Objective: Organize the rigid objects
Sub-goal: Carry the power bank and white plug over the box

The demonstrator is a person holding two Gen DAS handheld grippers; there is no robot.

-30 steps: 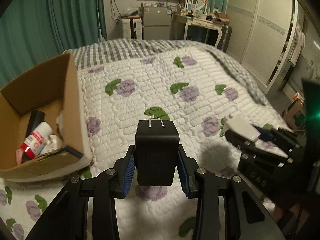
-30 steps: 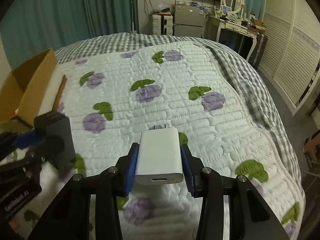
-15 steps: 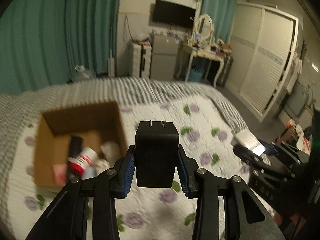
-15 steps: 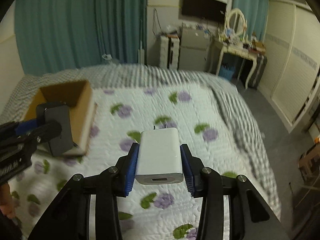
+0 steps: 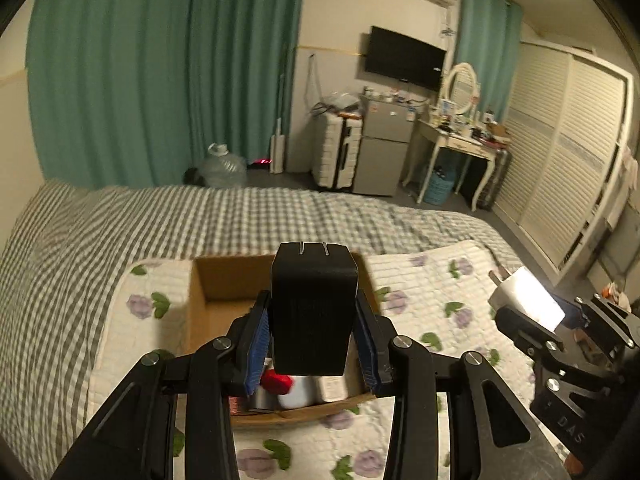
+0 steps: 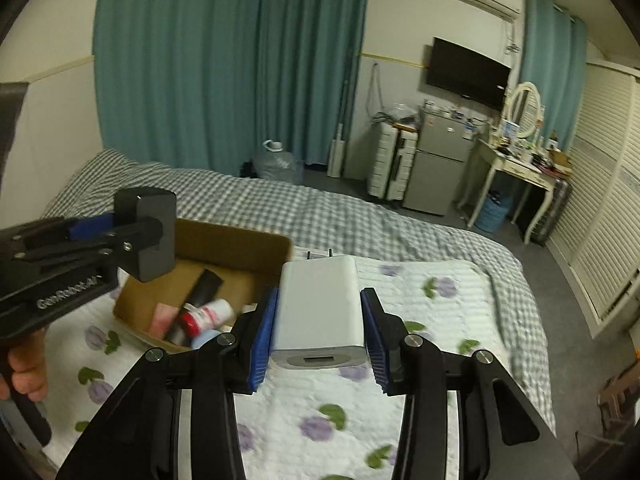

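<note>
My left gripper [image 5: 314, 336] is shut on a black plug adapter [image 5: 314, 312] and holds it in the air above the open cardboard box [image 5: 224, 280] on the bed. My right gripper [image 6: 318, 324] is shut on a white charger [image 6: 320, 312], held to the right of the box [image 6: 240, 248]. The box holds a red-and-white bottle [image 6: 206, 316], a black tube [image 6: 204, 286] and a pink item [image 6: 162, 314]. The left gripper with the black adapter [image 6: 150, 232] shows in the right wrist view, and the white charger [image 5: 528, 300] in the left wrist view.
The bed has a white quilt with purple flowers [image 6: 420, 304] over a grey checked sheet [image 5: 120, 232]. Teal curtains [image 5: 160, 80], a water jug [image 5: 222, 168], a suitcase [image 5: 336, 152], a small fridge [image 5: 384, 152], a dressing table [image 5: 460, 140] and louvred wardrobes [image 5: 560, 180] stand beyond.
Both grippers have risen well above the bed and swung left. The left gripper now hangs over the box, and the right gripper has come close to the box's right side.
</note>
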